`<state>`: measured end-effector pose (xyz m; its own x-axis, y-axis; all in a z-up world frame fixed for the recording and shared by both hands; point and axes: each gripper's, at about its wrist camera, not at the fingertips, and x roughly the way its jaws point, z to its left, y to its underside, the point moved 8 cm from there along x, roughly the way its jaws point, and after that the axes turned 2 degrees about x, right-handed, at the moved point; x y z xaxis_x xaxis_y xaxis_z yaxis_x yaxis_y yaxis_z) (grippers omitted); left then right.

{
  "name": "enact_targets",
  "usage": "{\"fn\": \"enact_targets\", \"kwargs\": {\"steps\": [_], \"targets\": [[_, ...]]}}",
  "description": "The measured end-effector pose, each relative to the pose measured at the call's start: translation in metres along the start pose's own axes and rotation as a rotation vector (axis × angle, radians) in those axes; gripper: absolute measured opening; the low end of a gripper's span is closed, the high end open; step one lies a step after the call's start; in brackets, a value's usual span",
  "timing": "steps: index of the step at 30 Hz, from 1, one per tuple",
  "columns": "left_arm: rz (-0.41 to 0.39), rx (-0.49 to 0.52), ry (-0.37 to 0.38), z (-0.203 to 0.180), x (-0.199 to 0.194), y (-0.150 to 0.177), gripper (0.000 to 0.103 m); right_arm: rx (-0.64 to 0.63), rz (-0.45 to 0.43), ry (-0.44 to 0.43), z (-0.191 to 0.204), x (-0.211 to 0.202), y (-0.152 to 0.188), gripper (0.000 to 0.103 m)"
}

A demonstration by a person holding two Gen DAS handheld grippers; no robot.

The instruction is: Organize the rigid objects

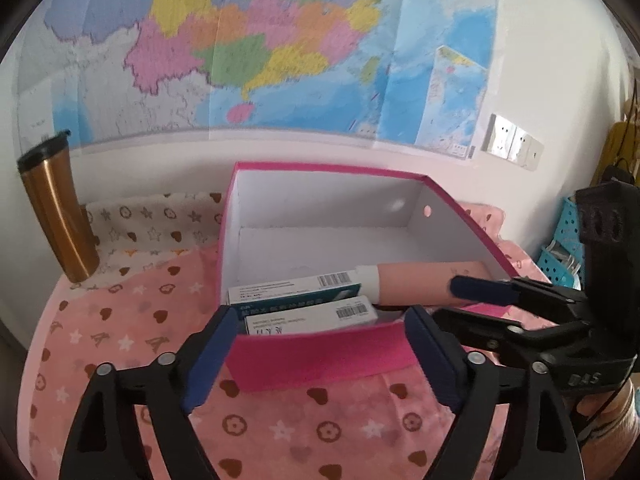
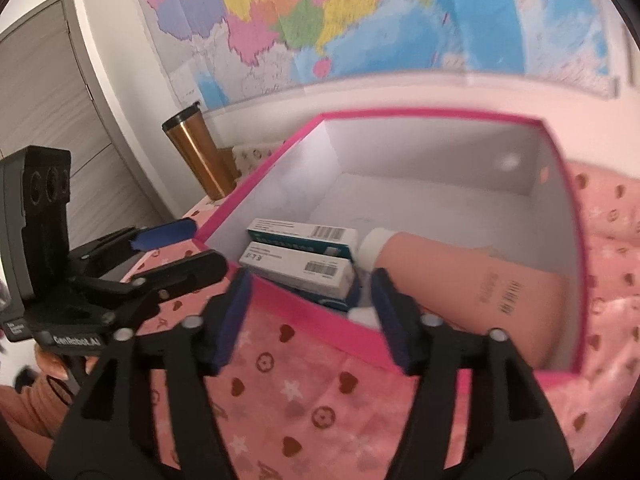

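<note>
A pink box with white inside stands on a pink patterned cloth. In it lie two white-and-teal medicine cartons and a peach tube with a white cap. My left gripper is open and empty, its fingertips just in front of the box's near wall. My right gripper is open and empty at the box's near rim; in the left wrist view it shows at the right, over the tube's end.
A copper travel tumbler with a black lid stands on the cloth left of the box, by the wall. A map hangs on the wall. A blue plastic basket is at the far right.
</note>
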<state>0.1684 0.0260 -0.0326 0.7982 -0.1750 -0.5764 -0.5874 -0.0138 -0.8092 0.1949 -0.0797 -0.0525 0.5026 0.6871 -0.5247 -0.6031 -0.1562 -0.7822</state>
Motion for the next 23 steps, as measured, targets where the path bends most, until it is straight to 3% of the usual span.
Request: {"fn": "enact_targets", "kwargs": {"steps": [2,8,12,16,23], "targets": [[-0.02,-0.002,0.0,-0.006,-0.007,0.003,0.103,-0.024,-0.041,0.046,-0.002,-0.017,0.007,0.081],[-0.038,-0.044,-0.057,-0.017,-0.018,0.021,0.103,-0.048,-0.1,0.207,-0.014,-0.047,0.033,0.102],[-0.016,-0.034,-0.079,-0.026,-0.02,0.033,0.103,-0.03,-0.088,0.265,-0.023,-0.054,0.054,0.102],[0.009,-0.029,-0.127,-0.028,-0.02,0.044,0.103,-0.024,-0.083,0.272,-0.022,-0.06,0.066,0.102],[0.041,-0.053,-0.149,-0.029,-0.02,0.066,0.103,-0.049,-0.079,0.293,-0.014,-0.066,0.08,0.102]]}}
